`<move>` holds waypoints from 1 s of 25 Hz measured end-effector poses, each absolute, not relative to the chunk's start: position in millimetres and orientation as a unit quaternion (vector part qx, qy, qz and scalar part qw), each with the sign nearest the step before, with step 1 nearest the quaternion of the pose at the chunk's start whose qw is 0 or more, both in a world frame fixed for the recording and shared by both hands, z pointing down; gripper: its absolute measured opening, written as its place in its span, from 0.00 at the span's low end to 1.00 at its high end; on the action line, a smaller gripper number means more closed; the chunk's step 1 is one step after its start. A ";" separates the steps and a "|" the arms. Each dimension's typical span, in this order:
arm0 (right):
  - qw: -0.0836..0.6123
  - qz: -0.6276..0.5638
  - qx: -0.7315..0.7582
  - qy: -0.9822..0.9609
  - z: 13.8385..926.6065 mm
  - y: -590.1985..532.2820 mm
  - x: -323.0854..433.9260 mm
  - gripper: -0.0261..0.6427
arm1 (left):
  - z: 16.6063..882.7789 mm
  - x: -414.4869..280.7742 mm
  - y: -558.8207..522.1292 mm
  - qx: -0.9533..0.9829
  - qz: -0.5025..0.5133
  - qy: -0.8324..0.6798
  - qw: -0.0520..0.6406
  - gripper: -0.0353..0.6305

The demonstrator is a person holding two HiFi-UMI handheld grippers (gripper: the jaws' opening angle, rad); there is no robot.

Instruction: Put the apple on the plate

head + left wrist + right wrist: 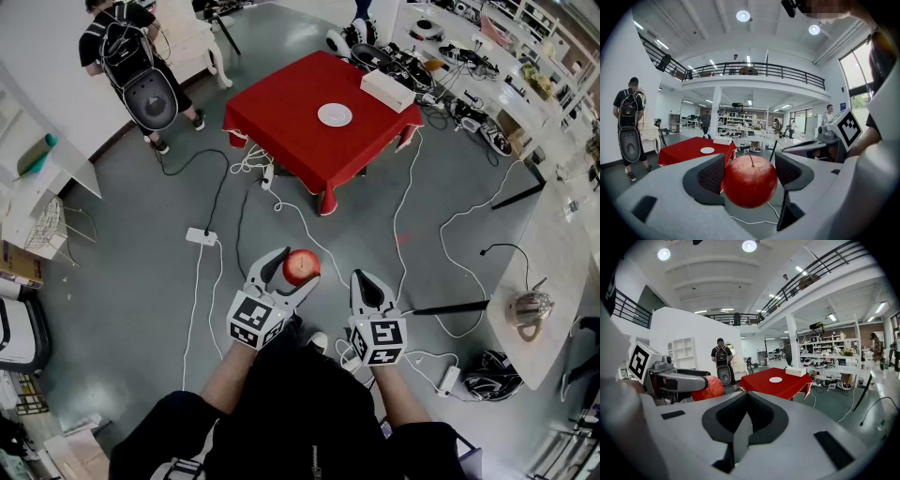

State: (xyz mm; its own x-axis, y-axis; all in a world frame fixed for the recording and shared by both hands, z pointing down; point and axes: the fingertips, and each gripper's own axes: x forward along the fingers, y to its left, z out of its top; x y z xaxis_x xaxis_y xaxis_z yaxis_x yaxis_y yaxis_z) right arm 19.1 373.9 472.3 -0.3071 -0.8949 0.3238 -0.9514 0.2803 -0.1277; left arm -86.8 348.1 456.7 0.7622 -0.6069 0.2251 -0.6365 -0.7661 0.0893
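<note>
A red apple (301, 267) with a short stem hangs above the floor, with my left gripper (292, 270) shut on it. In the left gripper view both dark pads press the sides of the apple (750, 182). My right gripper (367, 279) is beside it, shut and holding nothing; its pads (740, 414) meet in the right gripper view. A small white plate (335, 114) lies on the red-clothed table (281, 127), well ahead of both grippers. The plate (707, 150) shows far off, left of the apple.
A white box (387, 90) sits at the table's far right corner. A person with a backpack (131, 56) stands at the far left. Cables and a power strip (202, 236) lie on the grey floor between me and the table. A white counter (553, 272) runs along the right.
</note>
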 end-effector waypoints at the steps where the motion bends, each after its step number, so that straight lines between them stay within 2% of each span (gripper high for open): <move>1: 0.094 0.149 0.581 -0.795 472.3 373.8 20.4 0.05 | 456.5 -85.4 347.9 0.935 0.092 -0.332 0.080 0.56; 25: 0.080 0.169 0.572 -0.799 478.8 377.0 29.0 0.06 | 461.5 -68.0 351.0 0.936 0.096 -0.328 0.088 0.56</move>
State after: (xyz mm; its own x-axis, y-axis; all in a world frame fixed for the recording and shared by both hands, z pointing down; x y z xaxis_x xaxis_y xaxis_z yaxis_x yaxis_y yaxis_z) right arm 29.0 377.0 478.8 -0.3323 -0.8870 0.3206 -0.9409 0.2880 -0.1783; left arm -68.0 351.0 461.5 0.7671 -0.5961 0.2372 -0.6299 -0.7700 0.1020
